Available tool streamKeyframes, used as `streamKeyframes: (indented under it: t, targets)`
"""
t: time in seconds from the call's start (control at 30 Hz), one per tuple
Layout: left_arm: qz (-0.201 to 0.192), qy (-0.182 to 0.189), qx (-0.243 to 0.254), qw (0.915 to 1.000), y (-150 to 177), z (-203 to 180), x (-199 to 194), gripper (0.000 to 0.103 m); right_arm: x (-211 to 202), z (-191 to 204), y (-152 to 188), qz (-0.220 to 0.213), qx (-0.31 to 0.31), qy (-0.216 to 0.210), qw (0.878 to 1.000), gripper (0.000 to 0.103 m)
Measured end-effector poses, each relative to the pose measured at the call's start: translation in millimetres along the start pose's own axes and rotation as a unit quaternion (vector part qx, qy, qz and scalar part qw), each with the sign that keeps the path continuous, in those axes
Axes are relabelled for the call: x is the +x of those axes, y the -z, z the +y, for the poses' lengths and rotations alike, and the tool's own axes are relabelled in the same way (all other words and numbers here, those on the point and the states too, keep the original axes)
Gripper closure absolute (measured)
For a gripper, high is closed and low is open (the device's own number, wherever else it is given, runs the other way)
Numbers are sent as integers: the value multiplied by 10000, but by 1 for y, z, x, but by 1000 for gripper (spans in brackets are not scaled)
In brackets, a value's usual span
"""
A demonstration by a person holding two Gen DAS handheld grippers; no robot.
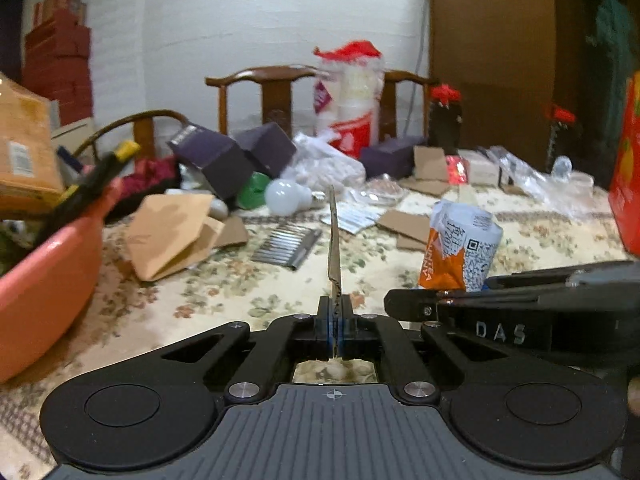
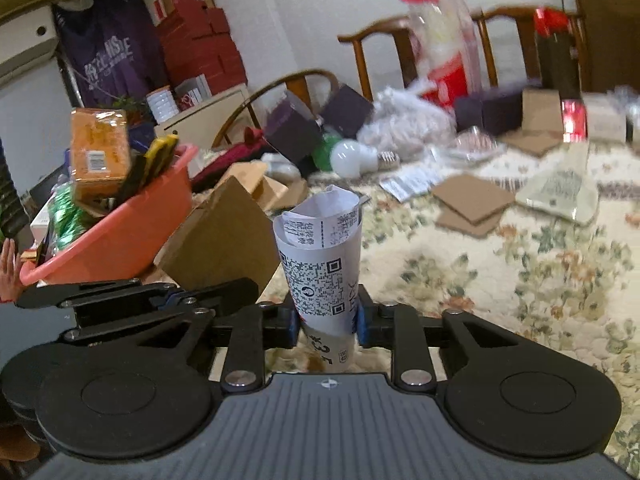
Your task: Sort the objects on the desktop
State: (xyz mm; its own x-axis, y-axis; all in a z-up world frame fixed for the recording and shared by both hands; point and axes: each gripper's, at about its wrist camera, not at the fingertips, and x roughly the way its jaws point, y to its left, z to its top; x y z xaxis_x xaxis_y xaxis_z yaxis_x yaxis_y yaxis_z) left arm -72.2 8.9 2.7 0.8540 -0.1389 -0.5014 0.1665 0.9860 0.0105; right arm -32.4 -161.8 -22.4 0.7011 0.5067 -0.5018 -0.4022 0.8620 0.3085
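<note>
Left gripper [image 1: 335, 320]: jaws pinched tight on a flat cardboard piece [image 1: 334, 248], held edge-on and upright above the floral tablecloth [image 1: 248, 292]. Right gripper [image 2: 326, 320]: jaws narrowed against a rolled paper wrapper [image 2: 320, 256] with printed codes, standing upright between the pads. Pink basin [image 2: 120, 236]: at the left, filled with an orange packet [image 2: 100, 152] and other clutter. White light bulb [image 1: 286, 196]: lying farther back among dark boxes [image 1: 216, 160] and loose cardboard scraps [image 2: 472, 204].
</note>
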Motion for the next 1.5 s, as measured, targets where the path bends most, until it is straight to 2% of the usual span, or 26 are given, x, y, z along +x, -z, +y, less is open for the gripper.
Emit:
streamKeyframes:
  t: [0.2,0.4,0.7,0.9,1.13,1.5]
  targets:
    - [-395,-249,-61,9989,-7,8,-40,103,-23,38,-6,-433,-492,206,9976,78]
    - [-856,-530,-185,9947,-30,30,-87,103,-43,83,-32,-756,-802,42,9939,78]
    - [-1528,-1213,-335,9802,-78,84,-150,103,-53,166,-93,-1176,-1257,-406,9842,78]
    - [-1801,-1615,-464,9692,-100,125,-181,103,-45,223,-124,-1336,-1504,-766,9766,78]
    - [-1792,-2010,-682,9606,-99,174,-195,103,-10,275,-141,-1175,-1592,-1137,9736,77]
    - [-1419,-2199,-1069,9592,-75,239,-174,103,57,320,-126,-642,-1615,-1289,9763,77]
